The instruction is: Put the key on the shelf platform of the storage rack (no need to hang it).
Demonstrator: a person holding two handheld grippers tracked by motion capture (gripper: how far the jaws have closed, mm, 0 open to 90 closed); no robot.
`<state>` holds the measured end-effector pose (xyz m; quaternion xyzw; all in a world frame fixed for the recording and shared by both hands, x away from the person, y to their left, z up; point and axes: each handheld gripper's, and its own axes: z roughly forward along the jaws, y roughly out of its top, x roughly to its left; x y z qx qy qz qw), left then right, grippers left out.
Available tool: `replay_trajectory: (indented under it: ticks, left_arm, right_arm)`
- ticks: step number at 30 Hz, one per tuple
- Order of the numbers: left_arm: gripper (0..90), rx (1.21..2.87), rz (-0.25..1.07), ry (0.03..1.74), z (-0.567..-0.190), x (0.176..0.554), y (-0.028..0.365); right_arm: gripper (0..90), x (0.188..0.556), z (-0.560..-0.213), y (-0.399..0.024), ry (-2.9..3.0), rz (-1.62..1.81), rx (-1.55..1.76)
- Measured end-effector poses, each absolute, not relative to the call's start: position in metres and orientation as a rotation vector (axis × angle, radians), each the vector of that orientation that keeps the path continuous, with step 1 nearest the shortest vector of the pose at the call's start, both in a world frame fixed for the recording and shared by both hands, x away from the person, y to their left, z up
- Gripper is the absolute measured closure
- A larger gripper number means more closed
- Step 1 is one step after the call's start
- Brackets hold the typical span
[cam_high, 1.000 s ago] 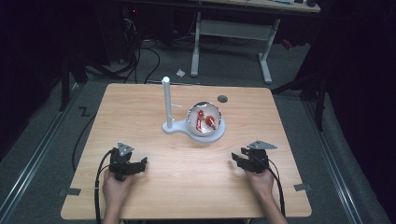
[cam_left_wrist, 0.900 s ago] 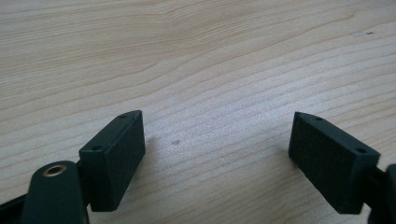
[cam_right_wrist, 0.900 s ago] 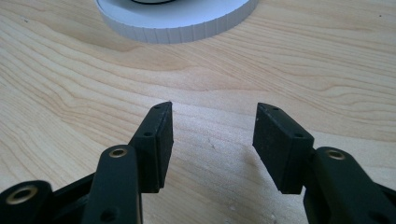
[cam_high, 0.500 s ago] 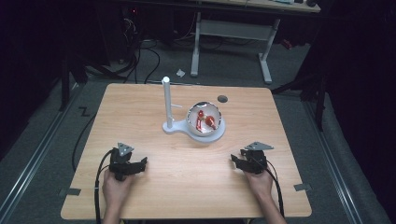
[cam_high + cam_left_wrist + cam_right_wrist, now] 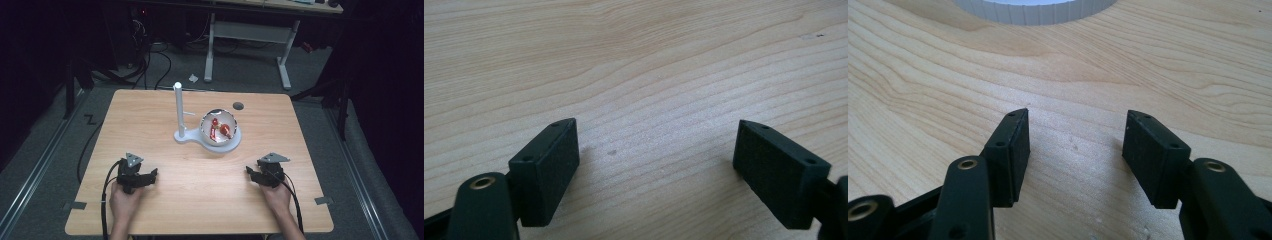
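The left tool (image 5: pixel 139 176) rests on the wooden desk (image 5: pixel 150 115), jaws wide and empty. Mid-desk, a white post (image 5: pixel 178 107) rises beside a shiny bowl (image 5: pixel 219 127) holding red pieces (image 5: pixel 226 130). The right tool (image 5: pixel 260 175) gapes narrower, also empty. Another desk (image 5: pixel 250 30) stands behind on grey floor (image 5: pixel 360 165).

High view: bench (image 5: pixel 150 125) evenly lit from above, surroundings and floor (image 5: pixel 45 150) dim to near black at left and right. Soft, low-res, slightly blurry overall. Bowl (image 5: pixel 220 127) interior gives a small bright glare. White post (image 5: pixel 178 107) casts faint short shadow. Left gripper view: bright, wood grain sharp mid-frame, far edge softer; fingers (image 5: pixel 546 165) near the lens slightly out of focus, small soft shadow under them. Right gripper view: same bright diffuse light, fingers (image 5: pixel 1010 155) matte with no glare, white rim (image 5: pixel 1038 10) at far edge mildly blurred.
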<state>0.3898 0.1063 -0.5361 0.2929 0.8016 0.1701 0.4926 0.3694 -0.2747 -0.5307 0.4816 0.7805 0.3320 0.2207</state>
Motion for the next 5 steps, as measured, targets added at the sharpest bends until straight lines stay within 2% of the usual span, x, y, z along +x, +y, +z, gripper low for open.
replay_trajectory:
  ticks: [5]
  left_arm:
    - [19.0,0.711,0.413,1.944,-0.5361,0.3898,0.1064]
  right_arm:
    - [43.9,0.3695,-0.5307,-0.2748,2.159,0.918,1.331]
